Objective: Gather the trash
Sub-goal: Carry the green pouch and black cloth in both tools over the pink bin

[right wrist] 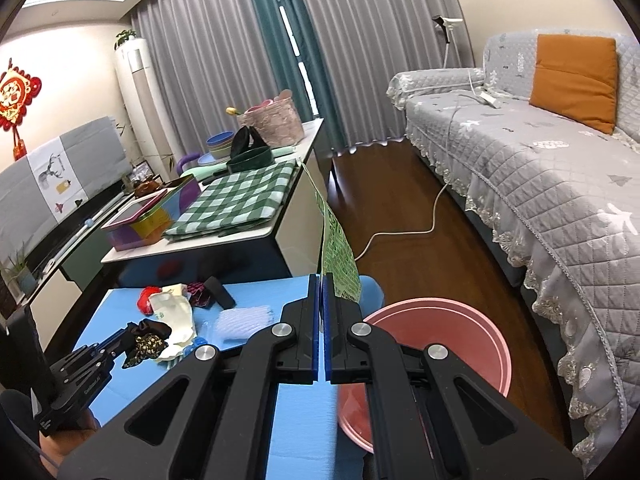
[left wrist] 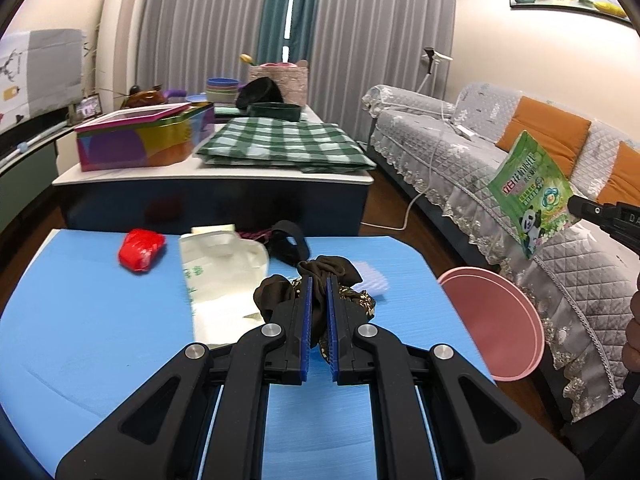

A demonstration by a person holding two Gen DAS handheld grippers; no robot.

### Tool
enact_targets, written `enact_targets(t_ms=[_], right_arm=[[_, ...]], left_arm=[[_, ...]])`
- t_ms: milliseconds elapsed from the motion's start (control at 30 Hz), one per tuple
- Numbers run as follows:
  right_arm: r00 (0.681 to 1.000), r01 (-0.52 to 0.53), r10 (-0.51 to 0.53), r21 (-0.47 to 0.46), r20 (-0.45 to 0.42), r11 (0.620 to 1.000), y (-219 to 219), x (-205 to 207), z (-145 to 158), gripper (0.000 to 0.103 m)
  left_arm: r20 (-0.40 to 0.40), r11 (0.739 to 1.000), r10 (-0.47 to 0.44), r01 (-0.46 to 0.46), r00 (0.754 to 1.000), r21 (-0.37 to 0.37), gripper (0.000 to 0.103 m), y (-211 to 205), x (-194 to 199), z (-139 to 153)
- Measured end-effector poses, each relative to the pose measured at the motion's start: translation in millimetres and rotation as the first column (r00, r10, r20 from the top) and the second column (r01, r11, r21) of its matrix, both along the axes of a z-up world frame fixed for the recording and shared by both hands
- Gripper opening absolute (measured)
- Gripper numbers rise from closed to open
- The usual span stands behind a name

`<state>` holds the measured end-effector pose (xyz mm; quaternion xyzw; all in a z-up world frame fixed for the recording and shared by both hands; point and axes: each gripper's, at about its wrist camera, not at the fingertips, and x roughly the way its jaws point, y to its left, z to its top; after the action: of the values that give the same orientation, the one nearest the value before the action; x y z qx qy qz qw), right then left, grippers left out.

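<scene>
- L gripper [left wrist: 319, 280]: clamped on brown cloth [left wrist: 320, 270], above blue mat [left wrist: 80, 340].
- R gripper [right wrist: 322, 280]: clamped on green packet [left wrist: 530, 196].
- Pink basin [right wrist: 472, 320]: beside mat.

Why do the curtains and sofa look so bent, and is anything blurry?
Both wrist views use fisheye lenses, so edges bow and corners go black. Left wrist view: the checked cloth and white bag look slightly smeared. Right wrist view: sharper, with window light between the curtains.

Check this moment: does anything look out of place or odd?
Slightly. The left gripper is shut on a brown cloth, more like clothing than trash. The right gripper holds a green packet beside the pink basin. Nothing spilled or damaged.
</scene>
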<state>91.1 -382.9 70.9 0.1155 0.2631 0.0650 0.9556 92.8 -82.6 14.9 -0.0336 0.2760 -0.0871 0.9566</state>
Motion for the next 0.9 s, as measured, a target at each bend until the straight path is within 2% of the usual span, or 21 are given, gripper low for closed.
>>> enact_targets(t_ms=[667,900], right_arm=[[0.998,0.050,-0.050,-0.017,0.024,0.999,-25,3,13,0.002],[0.997,0.073,-0.073,0.000,-0.004,0.997,-43,7,9,0.002]], left_arm=[[0.005,0.997,-0.078,0.078,0.997,-0.010,0.007,-61,24,19],[0.006,0.992,-0.122,0.122,0.993,-0.012,0.007,-91,29,22]])
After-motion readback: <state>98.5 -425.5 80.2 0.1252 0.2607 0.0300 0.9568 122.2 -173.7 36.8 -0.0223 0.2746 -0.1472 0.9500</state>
